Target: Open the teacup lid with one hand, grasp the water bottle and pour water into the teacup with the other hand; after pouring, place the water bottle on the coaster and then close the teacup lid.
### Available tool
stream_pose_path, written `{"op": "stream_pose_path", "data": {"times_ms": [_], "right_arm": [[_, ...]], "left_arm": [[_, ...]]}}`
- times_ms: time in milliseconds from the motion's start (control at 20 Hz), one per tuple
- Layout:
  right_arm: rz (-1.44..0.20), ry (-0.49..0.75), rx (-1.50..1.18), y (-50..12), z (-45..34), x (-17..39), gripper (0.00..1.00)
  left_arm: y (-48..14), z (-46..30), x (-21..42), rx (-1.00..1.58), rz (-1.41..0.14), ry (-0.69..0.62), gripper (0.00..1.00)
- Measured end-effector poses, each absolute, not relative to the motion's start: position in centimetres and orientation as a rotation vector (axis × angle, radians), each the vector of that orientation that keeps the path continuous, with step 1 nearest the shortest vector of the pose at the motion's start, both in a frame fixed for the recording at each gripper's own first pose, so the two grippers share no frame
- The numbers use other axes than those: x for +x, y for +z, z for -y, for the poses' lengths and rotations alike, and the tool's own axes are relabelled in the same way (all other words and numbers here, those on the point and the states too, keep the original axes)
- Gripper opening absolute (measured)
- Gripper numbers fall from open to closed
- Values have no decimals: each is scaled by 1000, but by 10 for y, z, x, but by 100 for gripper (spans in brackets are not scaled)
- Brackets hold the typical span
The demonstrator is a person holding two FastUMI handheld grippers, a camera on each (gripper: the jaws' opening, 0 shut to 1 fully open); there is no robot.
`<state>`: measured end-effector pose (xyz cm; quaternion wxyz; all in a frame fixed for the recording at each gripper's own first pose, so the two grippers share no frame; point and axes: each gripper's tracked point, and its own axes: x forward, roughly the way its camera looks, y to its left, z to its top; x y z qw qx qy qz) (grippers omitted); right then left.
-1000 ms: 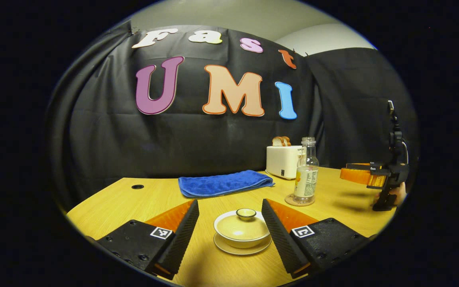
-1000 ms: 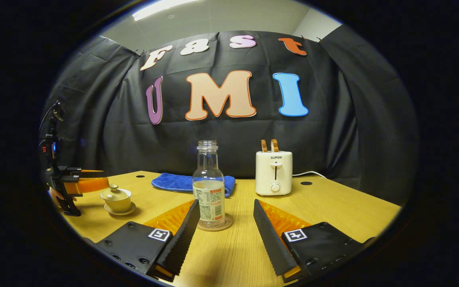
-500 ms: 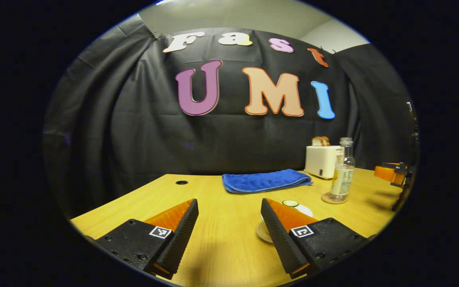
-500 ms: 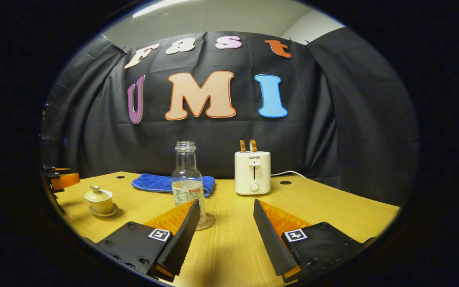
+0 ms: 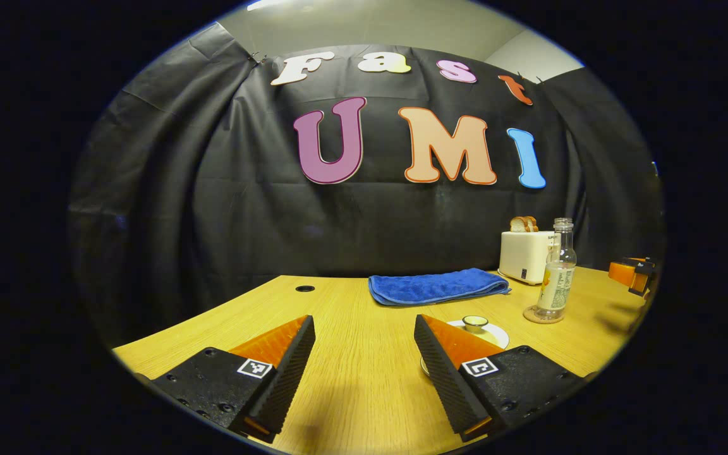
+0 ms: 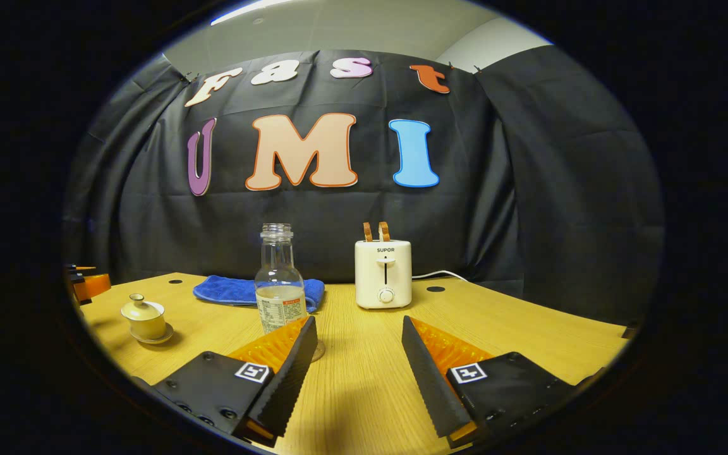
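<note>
The lidded teacup [image 6: 143, 319] stands on its saucer at the left of the wooden table; in the left gripper view the teacup [image 5: 479, 327] is half hidden behind my right finger. The clear water bottle [image 6: 279, 287], capless and part full, stands upright on a round coaster [image 5: 543, 315], its base hidden behind my left finger in the right gripper view. The water bottle [image 5: 557, 270] stands far right in the left gripper view. My left gripper [image 5: 364, 344] is open over bare table left of the teacup. My right gripper [image 6: 356, 344] is open, right of the bottle.
A folded blue towel [image 5: 436, 285] lies near the back wall. A white toaster [image 6: 383, 273] with bread slices stands behind the bottle, its cord trailing right. The table [image 6: 528, 328] has small round holes near the back. The other gripper [image 5: 632, 276] peeks in at the far right edge.
Both grippers swung away: the teacup slid from between my left gripper's fingers to behind the right finger, and the bottle shifted left behind my right gripper's left finger. Both stayed open.
</note>
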<state>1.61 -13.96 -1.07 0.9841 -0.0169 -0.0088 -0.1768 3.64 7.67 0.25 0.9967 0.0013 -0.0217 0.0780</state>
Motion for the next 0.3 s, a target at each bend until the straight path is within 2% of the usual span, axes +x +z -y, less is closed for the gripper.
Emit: {"op": "stream_pose_path", "data": {"times_ms": [100, 150, 200, 300], "right_arm": [[17, -350, -33, -11, 139, 16, 84], [18, -350, -34, -11, 139, 16, 84], [17, -349, -33, -11, 139, 17, 84], [17, -349, -34, -10, 140, 17, 87]], "left_arm": [[1, -76, 36, 2, 44, 150, 93], [1, -76, 37, 3, 43, 150, 96], [1, -76, 37, 2, 43, 150, 93], [1, -76, 37, 2, 44, 150, 93]]}}
